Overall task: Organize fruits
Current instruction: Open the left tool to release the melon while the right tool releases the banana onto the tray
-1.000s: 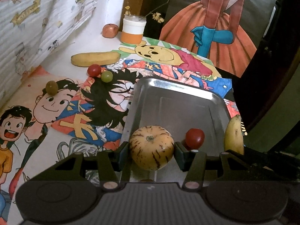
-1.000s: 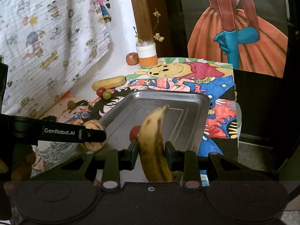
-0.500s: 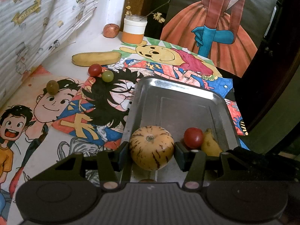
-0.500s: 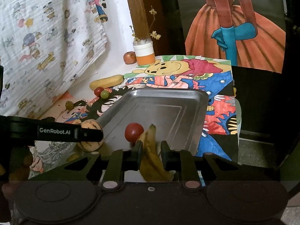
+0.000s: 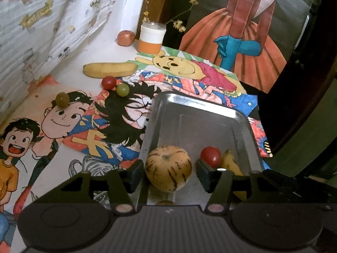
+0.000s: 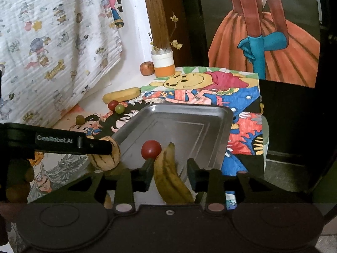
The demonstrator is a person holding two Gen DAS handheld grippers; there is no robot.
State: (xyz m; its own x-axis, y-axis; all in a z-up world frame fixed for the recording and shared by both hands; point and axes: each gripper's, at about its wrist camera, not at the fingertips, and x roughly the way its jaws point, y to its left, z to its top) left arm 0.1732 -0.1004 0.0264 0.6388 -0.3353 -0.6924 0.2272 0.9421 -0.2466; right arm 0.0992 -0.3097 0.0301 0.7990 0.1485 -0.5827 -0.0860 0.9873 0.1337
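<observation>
Left gripper point(image 5: 168, 171) stands wide around the striped melon point(image 5: 168, 168); right gripper point(image 6: 169, 174) wide beside the banana point(image 6: 171, 177) in the tray point(image 6: 210, 113).

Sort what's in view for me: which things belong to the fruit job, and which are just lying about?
Job: metal tray, striped melon, red tomato, spotted banana, loose banana, small red fruit, green grape, olive-coloured fruit, apple.

Lying about: flower jar, cartoon drawings, patterned cloth.

The tray point(image 5: 242, 116) is brushed metal with a dull sheen. The tongs point(image 5: 168, 169) are matt black plastic. A crinkled printed cloth point(image 6: 52, 42) hangs behind. The cherry tomato point(image 6: 151, 149) is smooth and glossy; the banana point(image 6: 170, 179) skin is matt.
</observation>
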